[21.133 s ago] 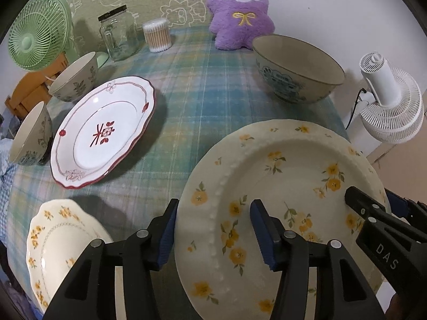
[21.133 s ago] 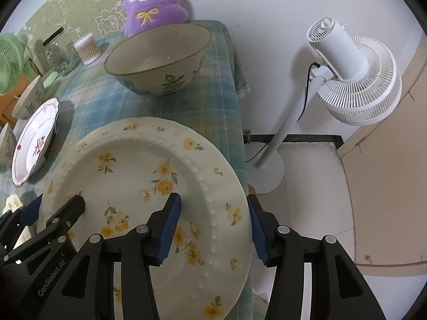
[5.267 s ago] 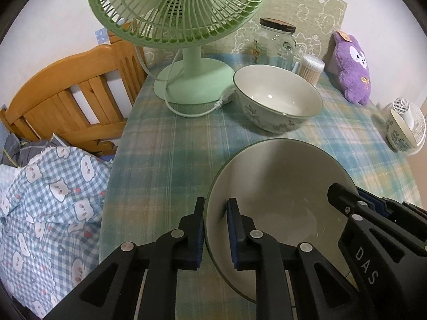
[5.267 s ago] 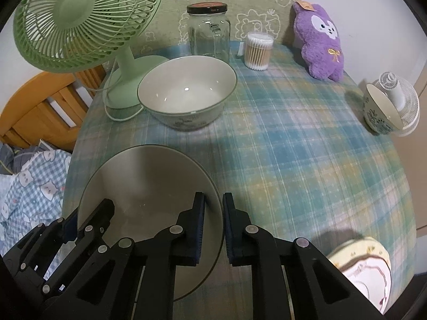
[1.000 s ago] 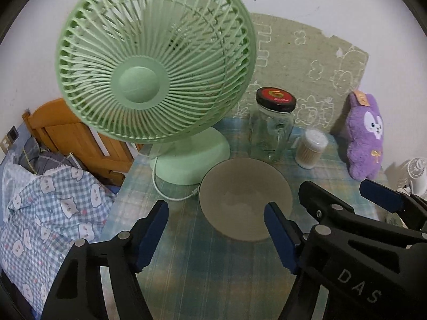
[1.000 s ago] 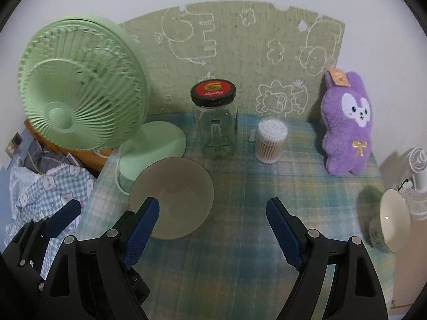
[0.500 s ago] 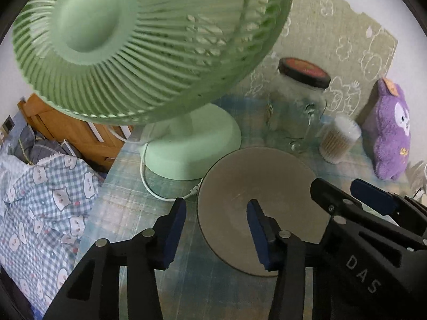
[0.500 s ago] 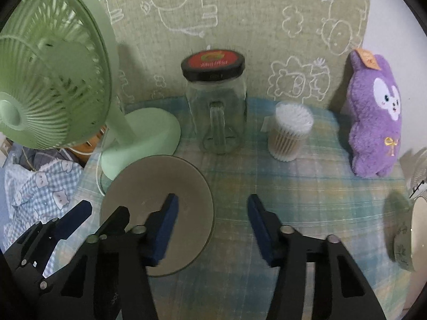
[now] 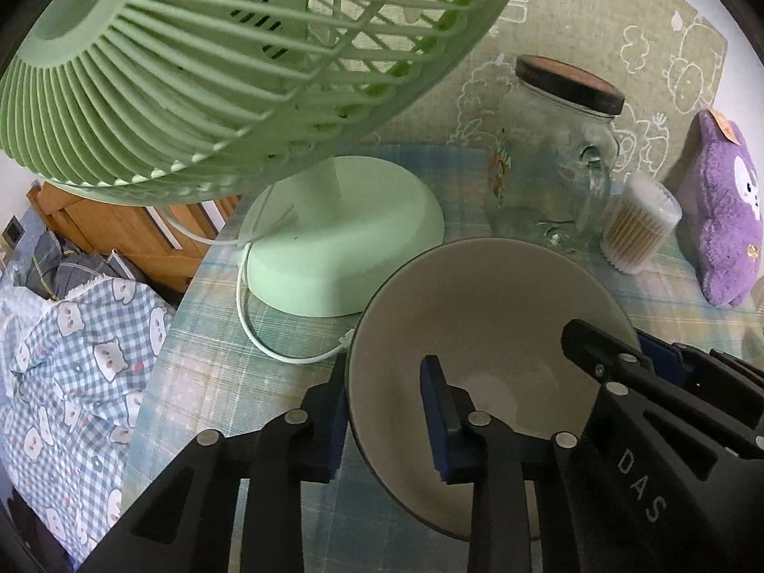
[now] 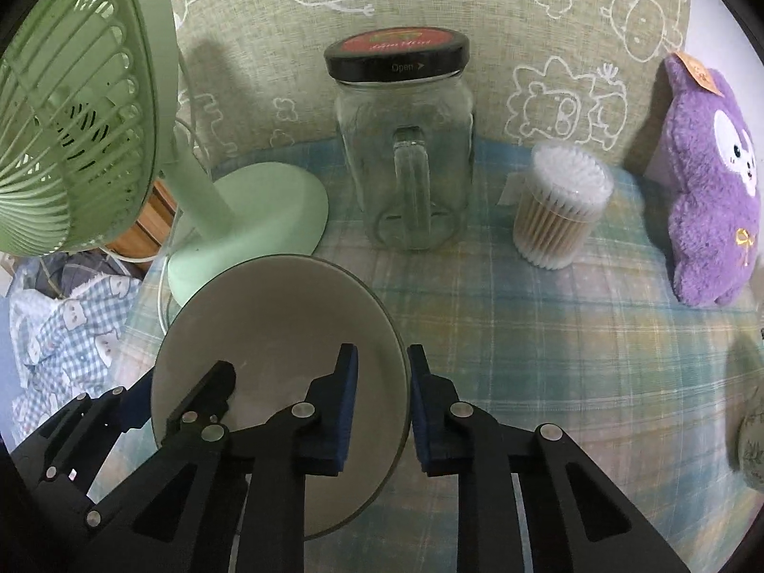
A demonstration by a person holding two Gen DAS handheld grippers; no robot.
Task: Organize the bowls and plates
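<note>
The bowl (image 9: pixel 482 334) is sitting on the plaid tablecloth (image 10: pixel 549 334), just in front of the green fan (image 9: pixel 229 62) and its round base (image 9: pixel 344 234). Its inside is plain and pale, and from these angles I cannot tell whether a second bowl is nested beneath it.

The left gripper (image 9: pixel 384 398) is straddling the bowl's left rim, one blue pad outside the wall and the other inside. Its jaws are closing with the rim between them; the outer pad is right against the wall, while a gap is showing between the inner pad and the rim.

The right gripper (image 10: pixel 379 398) is straddling the opposite, right rim in the same way, one pad inside and one outside. Its jaws are closing too, and they are standing almost against the wall; whether they are already pressing on it I cannot tell.

Each gripper is showing in the other's view, reaching in across the bowl.

Beyond the bowl a glass jar (image 10: pixel 406 143) with a black lid is standing, with a tub of cotton swabs (image 10: pixel 558 210) beside it and a purple plush (image 10: pixel 716 191) farther right. The fan's white cord (image 9: pixel 267 334) is trailing across the cloth to the bowl's left. Checked bedding (image 9: pixel 62 372) is lying beyond the table's left edge.
</note>
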